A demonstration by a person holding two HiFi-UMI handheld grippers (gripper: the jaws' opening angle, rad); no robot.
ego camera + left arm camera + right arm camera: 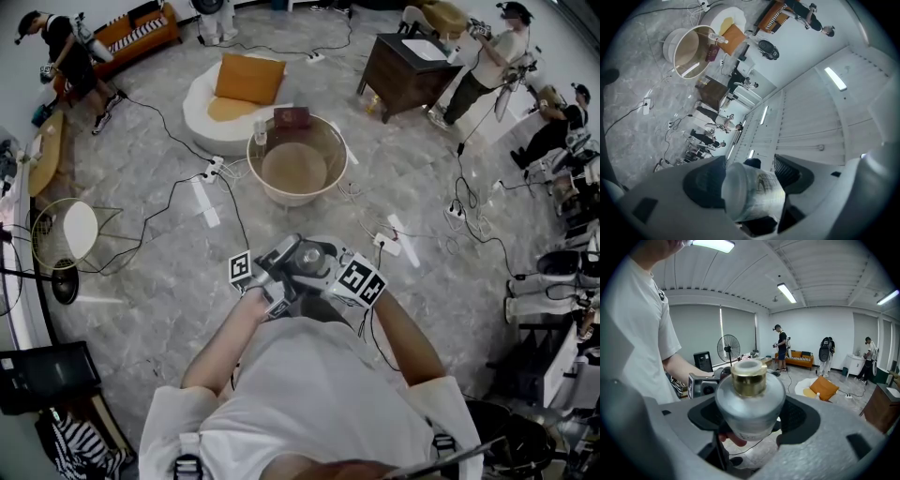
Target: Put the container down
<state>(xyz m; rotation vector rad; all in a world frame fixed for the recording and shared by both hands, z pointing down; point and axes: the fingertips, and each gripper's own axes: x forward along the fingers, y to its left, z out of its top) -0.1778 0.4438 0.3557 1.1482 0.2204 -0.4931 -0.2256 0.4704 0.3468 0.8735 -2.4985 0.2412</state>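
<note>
item 1, container (pixel 749 399): frosted silver body, gold collar, pale cap. it is off the floor, held in the air close to the person's chest, between the 2 grippers.

item 2, right gripper (pixel 750 417): jaws drawn in narrow on the container's body, 1 dark pad on each side. the cap end faces this gripper's camera.

item 3, left gripper (pixel 751 186): jaws drawn in on a translucent cylinder with a printed label, pads touching it on both sides. from the head view this reads as the same container, gripped from the opposite side.

item 4, floor (pixel 150 281): grey, marble-patterned, with a white power strip (pixel 386 244) lying on it. a round tub (pixel 291 199) stands ahead of the person, well apart from the container. a small bottle (pixel 260 134) and a dark red item (pixel 292 117) sit at its far rim.

item 5, surroundings: beyond the tub, a white round seat (pixel 202 108) carries an orange cushion (pixel 249 77). a fan (pixel 66 232) stands at the left. a dark wooden cabinet (pixel 403 70) is at the upper right, with a person (pixel 489 61) just beside it.
</note>
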